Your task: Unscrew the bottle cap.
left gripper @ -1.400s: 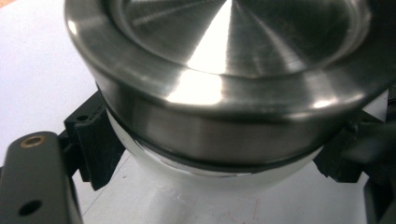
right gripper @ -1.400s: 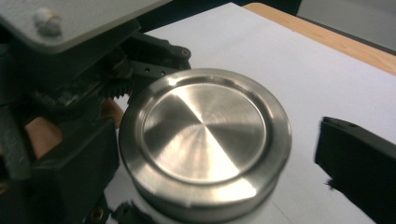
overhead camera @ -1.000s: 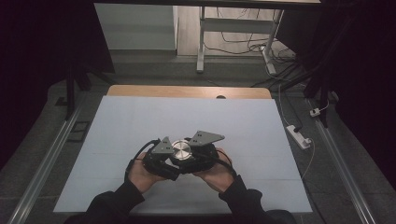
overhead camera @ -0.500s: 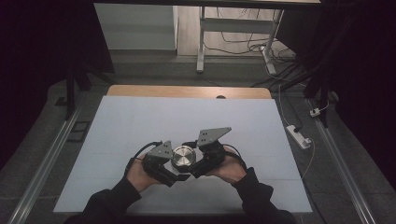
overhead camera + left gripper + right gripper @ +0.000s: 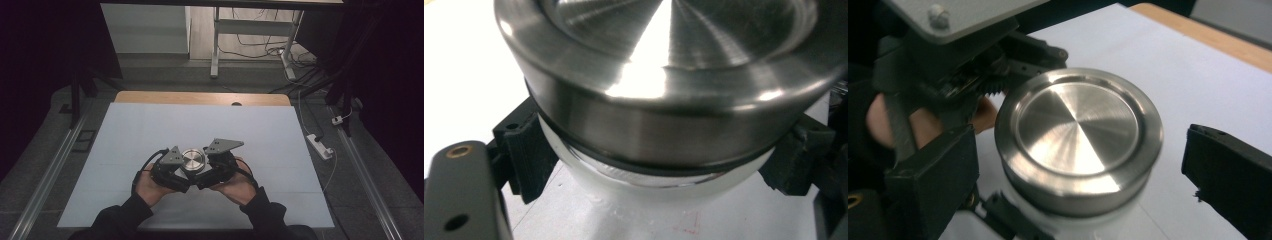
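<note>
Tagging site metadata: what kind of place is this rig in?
Probably a lab or workshop data-collection bay: a white-topped table between floor rails, loose cables and a power strip on grey floor, dark surroundings.

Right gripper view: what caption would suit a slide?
Right hand-held gripper open around a metal-lidded white jar on the white table.
</note>
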`<state>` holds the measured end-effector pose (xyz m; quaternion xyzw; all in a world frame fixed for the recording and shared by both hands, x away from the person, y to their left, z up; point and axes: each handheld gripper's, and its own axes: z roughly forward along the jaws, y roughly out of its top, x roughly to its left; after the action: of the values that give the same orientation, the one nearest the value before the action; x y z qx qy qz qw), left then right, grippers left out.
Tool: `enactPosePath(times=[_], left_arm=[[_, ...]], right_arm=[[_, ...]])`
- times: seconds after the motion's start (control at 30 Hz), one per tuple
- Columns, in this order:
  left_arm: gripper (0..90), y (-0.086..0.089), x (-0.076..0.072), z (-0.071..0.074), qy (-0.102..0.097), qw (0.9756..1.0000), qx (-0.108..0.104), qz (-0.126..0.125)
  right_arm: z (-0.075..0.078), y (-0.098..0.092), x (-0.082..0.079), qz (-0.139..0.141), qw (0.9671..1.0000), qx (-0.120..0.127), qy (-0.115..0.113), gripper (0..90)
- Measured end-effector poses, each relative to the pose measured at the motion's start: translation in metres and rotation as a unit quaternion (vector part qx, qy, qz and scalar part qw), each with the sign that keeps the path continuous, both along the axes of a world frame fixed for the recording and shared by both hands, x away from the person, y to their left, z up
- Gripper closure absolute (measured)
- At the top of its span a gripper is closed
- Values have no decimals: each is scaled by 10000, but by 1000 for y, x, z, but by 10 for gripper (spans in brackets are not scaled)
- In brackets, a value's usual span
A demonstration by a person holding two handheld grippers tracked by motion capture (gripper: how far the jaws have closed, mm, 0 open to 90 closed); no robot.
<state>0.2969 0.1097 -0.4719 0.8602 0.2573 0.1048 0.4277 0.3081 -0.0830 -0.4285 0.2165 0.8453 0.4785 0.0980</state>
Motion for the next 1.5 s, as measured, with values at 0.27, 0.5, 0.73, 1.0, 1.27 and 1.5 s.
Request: enactPosePath(times=[0.27,0.5,0.73,1.0,1.27,1.5], left_arm=[[156,-5,-4,2,-57,10000,28,8],[156,-1,-3,2,31,9985,-152,-518],[156,-1,-6,5,-37,9932,-215,-1145],[156,-2,-9,6,-107,9924,-230,-1203],[156,1,-5,6,-141,9994,-68,-312],[156,-4,-9,8,-177,9998,-23,-73]], right_arm=[[-5,6,-7,-224,9992,129,-315,179],[-2,0,-3,306,9993,145,-177,185],[1,-13,8,1492,9883,313,-35,185],[-3,-23,15,2186,9731,727,-26,167],[12,-12,2,1054,9938,292,186,0],[8,3,-11,151,9994,109,-283,41]])
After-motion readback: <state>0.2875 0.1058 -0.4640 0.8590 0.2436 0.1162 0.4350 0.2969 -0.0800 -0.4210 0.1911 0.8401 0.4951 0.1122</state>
